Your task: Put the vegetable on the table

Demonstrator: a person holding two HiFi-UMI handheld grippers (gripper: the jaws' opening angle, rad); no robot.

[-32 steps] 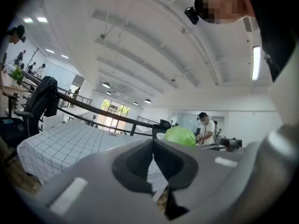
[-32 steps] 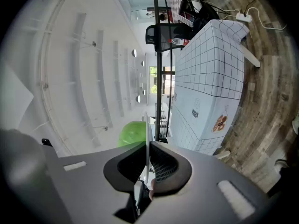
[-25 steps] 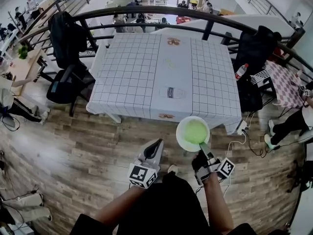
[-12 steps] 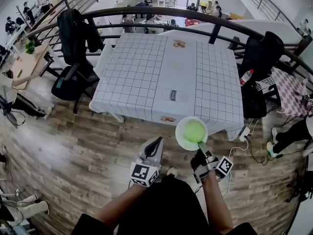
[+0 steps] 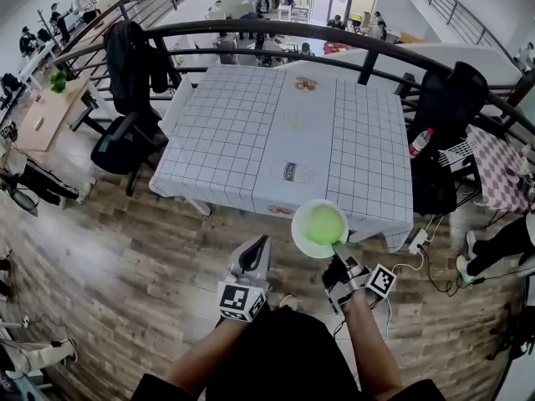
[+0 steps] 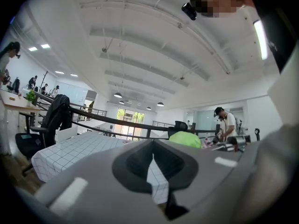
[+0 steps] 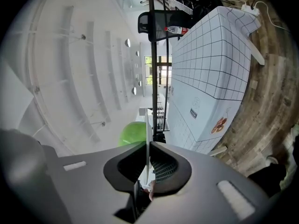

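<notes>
Noted at right gripper: fingers clamped narrow on rim of white plate, rim seen edge-on between them in right gripper view. Green vegetable (leafy, round; exact type not certain) resting on plate just beyond fingertips. Left gripper: fingers together, nothing between, off to left of plate, no contact. Table w/ grid cloth ahead of both sets of fingertips; far edge of plate overlapping near edge of table in head view, height above cloth not determinable.

Judged step: carry plate fwd over table, then lower.

Recs:
- Firm pinch at rim; load out past fingertips, levering on grip.
- Plate level throughout, to prevent veg rolling off.
- Advance until well past near edge of table before lowering.
- Set down flat; release only w/ plate fully supported.
- Left fingers available at opposite rim in case of tipping.
</notes>
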